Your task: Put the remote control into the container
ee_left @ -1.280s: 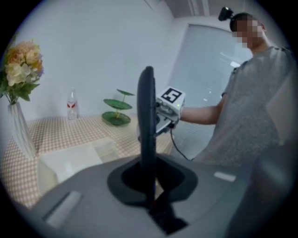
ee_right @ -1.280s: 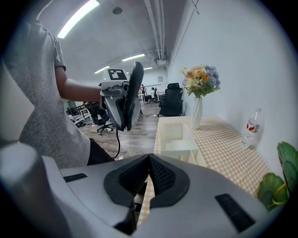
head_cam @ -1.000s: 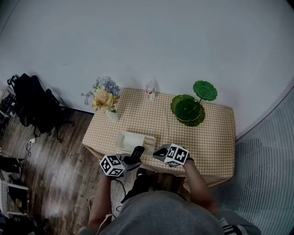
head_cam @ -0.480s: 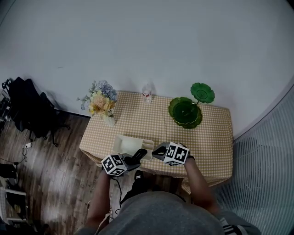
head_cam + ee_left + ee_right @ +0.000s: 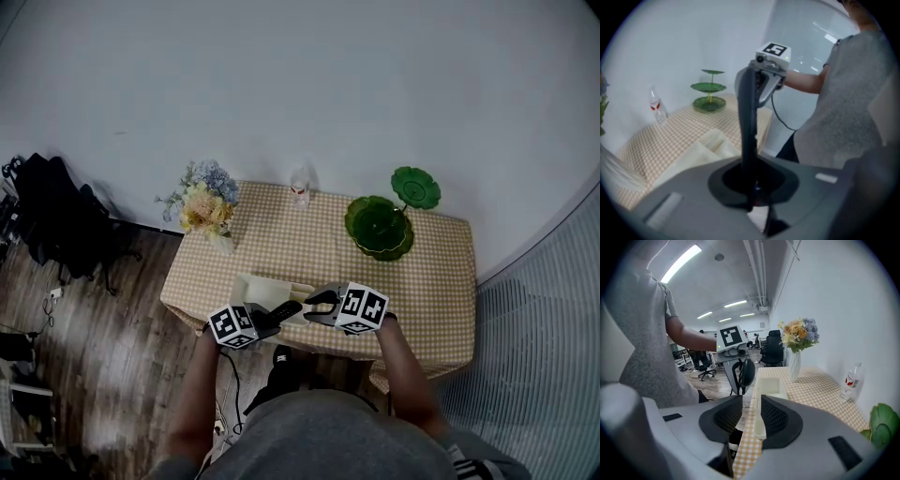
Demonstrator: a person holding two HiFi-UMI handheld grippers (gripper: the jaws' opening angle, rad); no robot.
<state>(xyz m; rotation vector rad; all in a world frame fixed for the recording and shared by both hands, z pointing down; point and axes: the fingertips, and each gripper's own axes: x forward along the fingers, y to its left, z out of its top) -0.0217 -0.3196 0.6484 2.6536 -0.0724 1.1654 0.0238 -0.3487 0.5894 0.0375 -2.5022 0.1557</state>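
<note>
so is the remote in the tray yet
Not in: the left tool grips the remote near the tray's front edge.

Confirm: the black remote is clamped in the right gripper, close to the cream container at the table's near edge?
Not quite: the remote is clamped in the left gripper, not the right, as the left gripper view shows. The right gripper has just been opening its jaws and grips nothing. The rest stands: the remote is close to the cream container at the table's near edge.
</note>
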